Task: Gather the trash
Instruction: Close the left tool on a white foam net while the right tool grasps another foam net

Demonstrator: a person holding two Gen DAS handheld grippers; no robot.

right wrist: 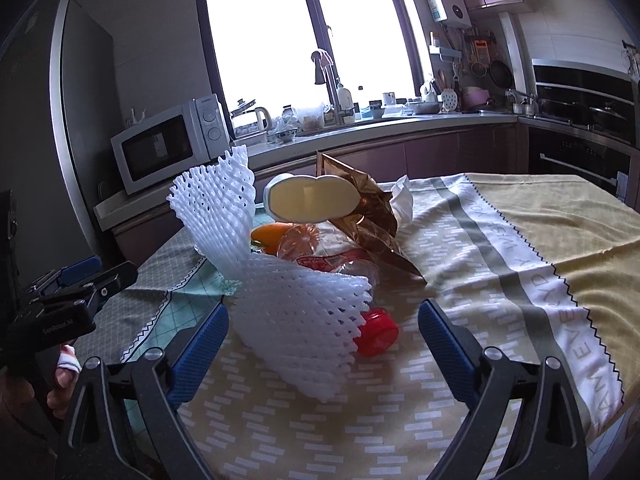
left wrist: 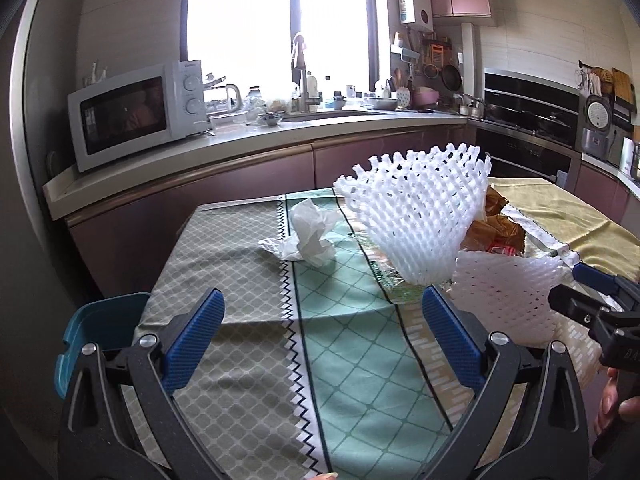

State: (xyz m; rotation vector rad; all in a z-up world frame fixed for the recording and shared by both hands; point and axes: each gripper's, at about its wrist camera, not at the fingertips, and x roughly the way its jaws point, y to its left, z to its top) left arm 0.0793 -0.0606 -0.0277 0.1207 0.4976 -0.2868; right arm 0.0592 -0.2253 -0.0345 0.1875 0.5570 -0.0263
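Directly before right claw (right wrist: 322,344): foam net (right wrist: 296,316).

Left gripper (left wrist: 322,340) & right gripper (right wrist: 322,344): black plastic frames w/ round silver screws; ribbed blue finger pads (left wrist: 194,338). White lettering on black body. Bare skin of hand (right wrist: 60,380) visible.
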